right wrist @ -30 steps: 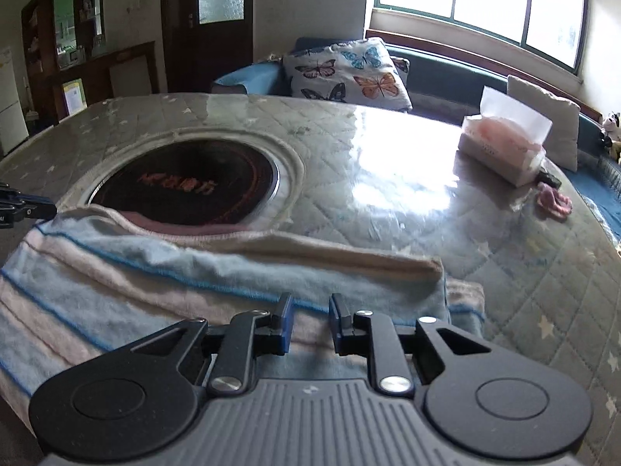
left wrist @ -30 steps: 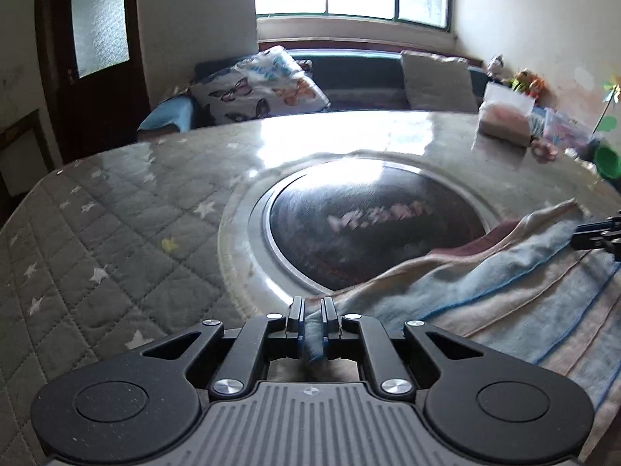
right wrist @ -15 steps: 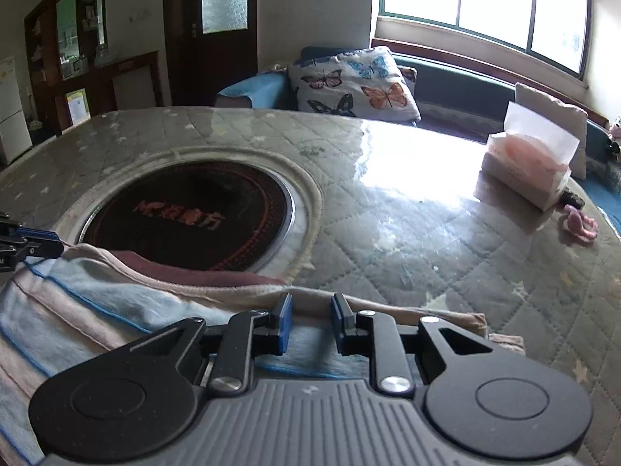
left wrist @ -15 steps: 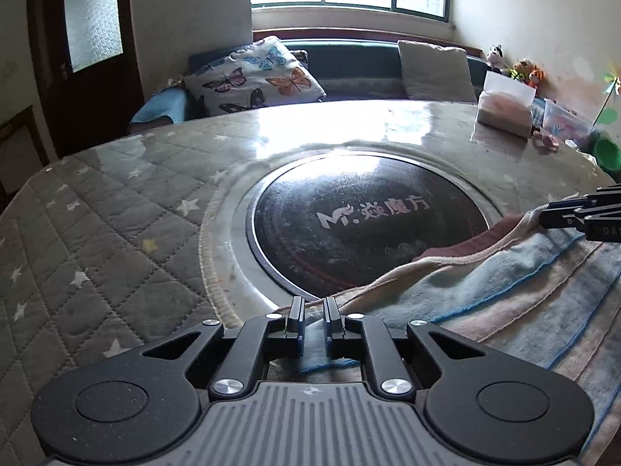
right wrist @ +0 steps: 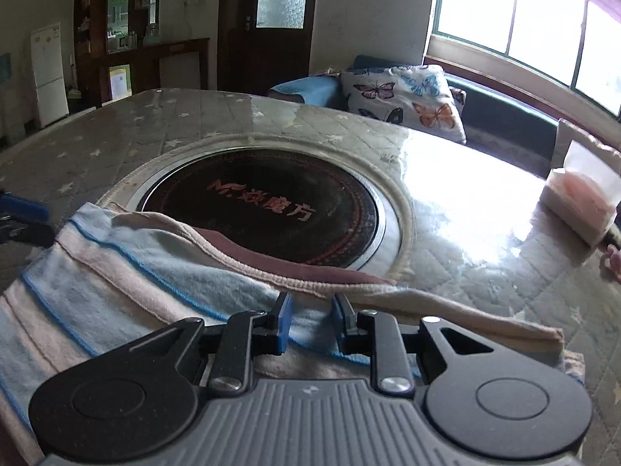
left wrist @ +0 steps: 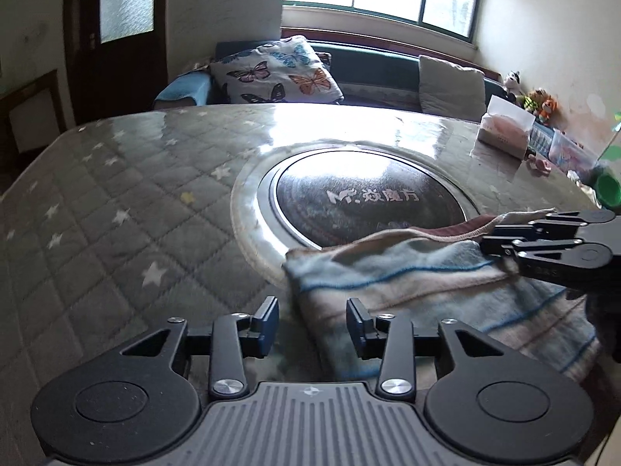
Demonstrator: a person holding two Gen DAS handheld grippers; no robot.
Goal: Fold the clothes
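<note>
- Two grippers over one striped cloth (left wrist: pixel 427 291) on the quilted table (left wrist: pixel 116 202).
- Left gripper (left wrist: pixel 312 324): spread wide, pinching nothing; cloth's near corner between the fingers, closer to the right finger (left wrist: pixel 359 326).
- Right gripper (right wrist: pixel 310 320): partly spread, fingers apart above the cloth's blue band, low over it, not clamped on it.
- Cloth: blue and pink stripes, folded double, brown inner layer showing at the upper edge; far edge draped over the rim of the round black cooktop (right wrist: pixel 271 209).
- Cooktop: set into the table's middle, lettering on its glass.
- Further out: tissue box (left wrist: pixel 504 132) near the table's far right edge.
- Beyond the table: butterfly cushion (left wrist: pixel 279 73) on a sofa under the window.
</note>
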